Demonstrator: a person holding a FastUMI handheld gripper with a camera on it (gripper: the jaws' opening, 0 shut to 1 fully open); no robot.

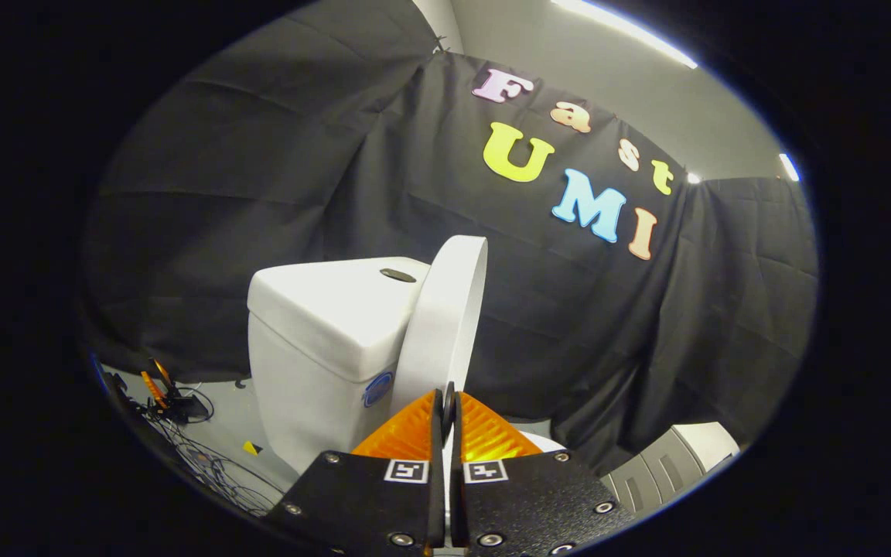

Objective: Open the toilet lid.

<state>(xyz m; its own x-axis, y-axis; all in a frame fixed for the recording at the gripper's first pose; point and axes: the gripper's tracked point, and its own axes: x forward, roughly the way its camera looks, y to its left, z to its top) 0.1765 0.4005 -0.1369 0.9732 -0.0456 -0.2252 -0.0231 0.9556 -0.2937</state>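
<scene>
**Desk:** Where is the lid from where you sit?

**Operator:** The toilet lid (pixel 445 317) stands raised, close to upright, in the centre of the frame. I see it nearly edge-on, its long axis running up and slightly right, its top leaning toward the tank (pixel 322 325) at centre left. Its lower edge comes down right to the fingertips of the gripper (pixel 448 402) at bottom centre.

**Desk:** And the fingers?

**Operator:** Narrow, almost together, with a thin slit between them. The lid's edge lines up with that slit, so I judge they are pinching it, but I cannot tell for certain that both press on it.

**Desk:** How far along?

**Operator:** Nearly done, I judge. What remains is tipping the lid the last bit back toward the tank, then letting go.

**Desk:** Anything you can't see?

**Operator:** The bowl and hinge are hidden behind the gripper body. At lower left are cables (pixel 182 433) on the floor, at lower right a grey cabinet (pixel 670 460), cut off.
</scene>
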